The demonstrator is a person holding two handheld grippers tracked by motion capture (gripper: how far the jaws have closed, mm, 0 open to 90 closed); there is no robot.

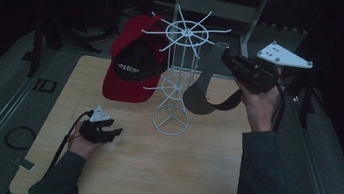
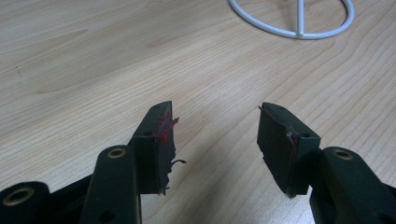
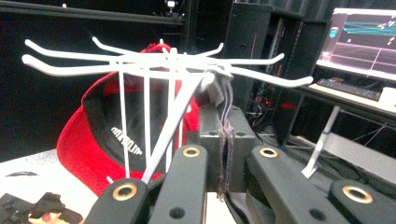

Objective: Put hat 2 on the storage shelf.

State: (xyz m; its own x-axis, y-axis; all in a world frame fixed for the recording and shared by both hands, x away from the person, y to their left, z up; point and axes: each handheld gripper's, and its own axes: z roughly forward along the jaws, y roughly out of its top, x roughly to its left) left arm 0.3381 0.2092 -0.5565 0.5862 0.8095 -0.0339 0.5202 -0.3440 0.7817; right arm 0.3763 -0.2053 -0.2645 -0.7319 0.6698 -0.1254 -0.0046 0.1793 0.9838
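Note:
A white wire rack (image 1: 180, 68) stands mid-table, with a red cap (image 1: 131, 64) hanging on its left hooks. My right gripper (image 1: 228, 58) is raised beside the rack's top right and is shut on the edge of a grey cap (image 1: 206, 89), which dangles below it. In the right gripper view the jaws (image 3: 225, 135) pinch the grey cap's fabric (image 3: 217, 91) just beneath the rack's hooks (image 3: 159, 65), with the red cap (image 3: 79, 149) behind. My left gripper (image 1: 114, 132) rests low on the table at the front left. It stands open (image 2: 215, 135) with nothing between its fingers.
The wooden table (image 1: 149, 175) has bare room in front of the rack's ring base (image 2: 289, 31). Metal rails run along both table sides. A lit monitor (image 3: 364, 37) and dark equipment stand behind. A black cable loop (image 1: 19, 137) lies off the table's left edge.

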